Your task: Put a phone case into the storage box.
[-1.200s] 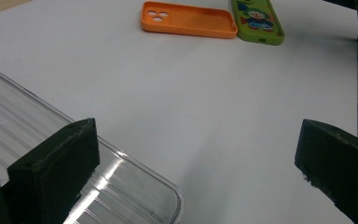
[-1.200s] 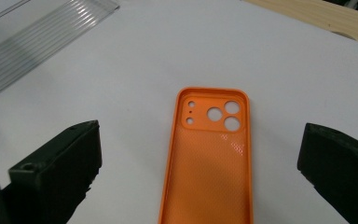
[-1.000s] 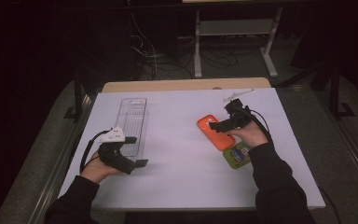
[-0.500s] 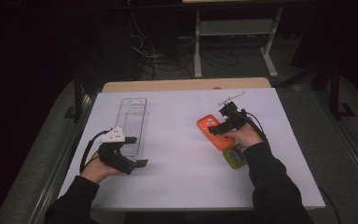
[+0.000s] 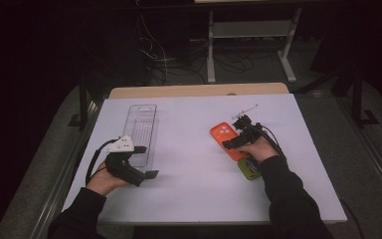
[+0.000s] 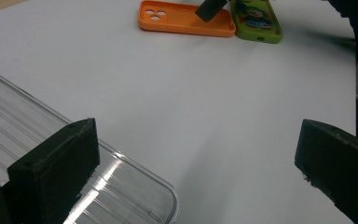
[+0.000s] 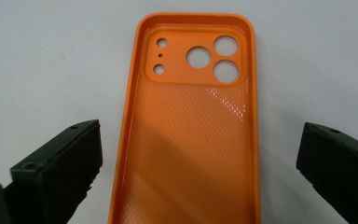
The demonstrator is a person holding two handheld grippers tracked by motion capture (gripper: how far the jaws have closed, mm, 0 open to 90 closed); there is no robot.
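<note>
An orange phone case [image 5: 225, 138] [image 7: 191, 135] [image 6: 186, 18] lies open side up on the white table [image 5: 194, 164], camera holes at its far end. My right gripper [image 5: 235, 138] [image 7: 200, 163] hovers just over it, open, one jaw on each side of the case. A green phone case [image 5: 250, 167] [image 6: 255, 19] with a cartoon print lies beside the orange one, under my right hand. My left gripper [image 5: 146, 162] [image 6: 191, 172] rests open at the near end of a clear plastic tray [image 5: 143, 133] [image 6: 51, 154], its left jaw over the tray's rim.
A thin metal tool [image 5: 244, 111] lies on the table beyond the orange case. A wooden board edge [image 5: 199, 90] runs along the table's far side. Beyond stand cables and a metal rack [image 5: 251, 37] in the dark.
My right gripper has slid toward me and left along the orange case, coming lower over it. The left gripper has stayed put.
</note>
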